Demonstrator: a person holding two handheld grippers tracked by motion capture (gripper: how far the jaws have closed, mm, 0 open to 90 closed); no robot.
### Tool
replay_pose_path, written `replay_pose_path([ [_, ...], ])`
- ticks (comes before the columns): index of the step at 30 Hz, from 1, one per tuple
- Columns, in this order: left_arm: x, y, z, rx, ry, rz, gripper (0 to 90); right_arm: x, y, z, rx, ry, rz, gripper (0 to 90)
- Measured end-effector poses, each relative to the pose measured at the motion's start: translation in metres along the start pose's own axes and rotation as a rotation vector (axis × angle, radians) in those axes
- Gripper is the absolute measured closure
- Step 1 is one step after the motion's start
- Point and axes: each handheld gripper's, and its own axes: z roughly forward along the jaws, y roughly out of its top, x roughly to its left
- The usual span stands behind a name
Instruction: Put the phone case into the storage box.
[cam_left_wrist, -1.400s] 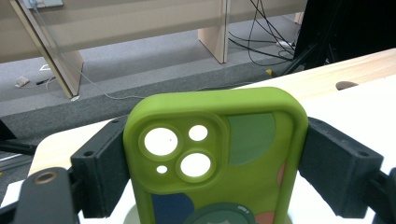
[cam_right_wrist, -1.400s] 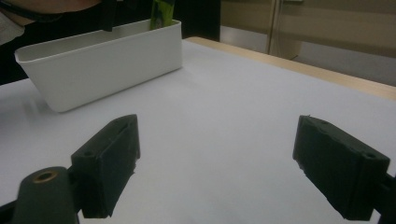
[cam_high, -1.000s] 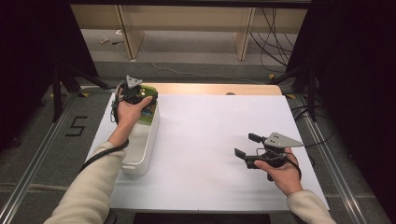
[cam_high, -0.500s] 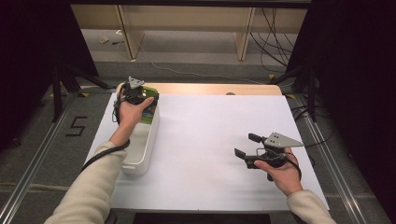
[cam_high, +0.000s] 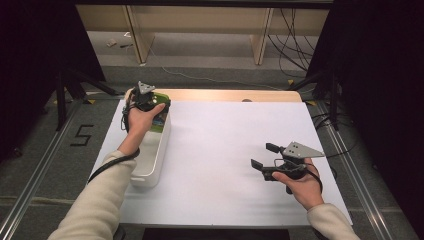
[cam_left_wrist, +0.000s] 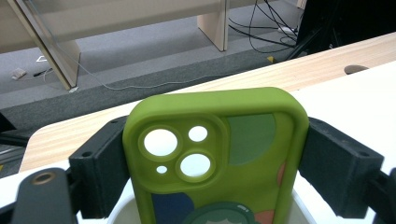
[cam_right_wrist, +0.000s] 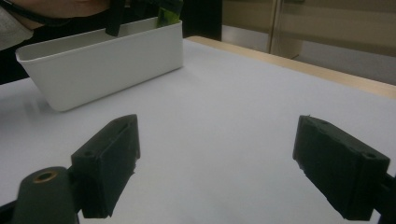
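My left tongs (cam_left_wrist: 212, 186) pinch a green phone case (cam_left_wrist: 212, 154) by its two long edges, each pad pressed flat against a side. The case stands upright, camera holes at the top, its lower end down inside the white bin (cam_high: 150, 155) at the far end of it. In the high view my left hand (cam_high: 141, 116) hovers over that end of the bin, which sits along the left edge of the white surface (cam_high: 220, 145). My right tongs (cam_high: 264, 156) are spread wide with nothing between them, held low over the surface on the right, well apart from the bin and pointing toward it.
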Motion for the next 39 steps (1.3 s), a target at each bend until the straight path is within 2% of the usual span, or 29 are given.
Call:
replay_pose_path([
  [9, 0.002, 0.002, 0.002, 0.014, 0.002, -0.011, 15.3, 0.0, 0.0, 0.0, 0.001, 0.0, 0.003, 15.9],
  [21, 0.007, 0.004, 0.008, 0.044, -0.002, -0.05, 14.6, 0.0, 0.0, 0.001, 0.004, 0.0, 0.004, 15.9],
  [32, 0.009, 0.008, 0.01, 0.049, -0.001, -0.069, 2.8, 0.001, 0.0, 0.001, 0.005, 0.004, 0.004, 15.9],
  [39, 0.009, 0.011, 0.007, 0.035, -0.01, -0.073, 0.0, 0.001, 0.0, 0.002, 0.009, 0.004, 0.004, 15.9],
])
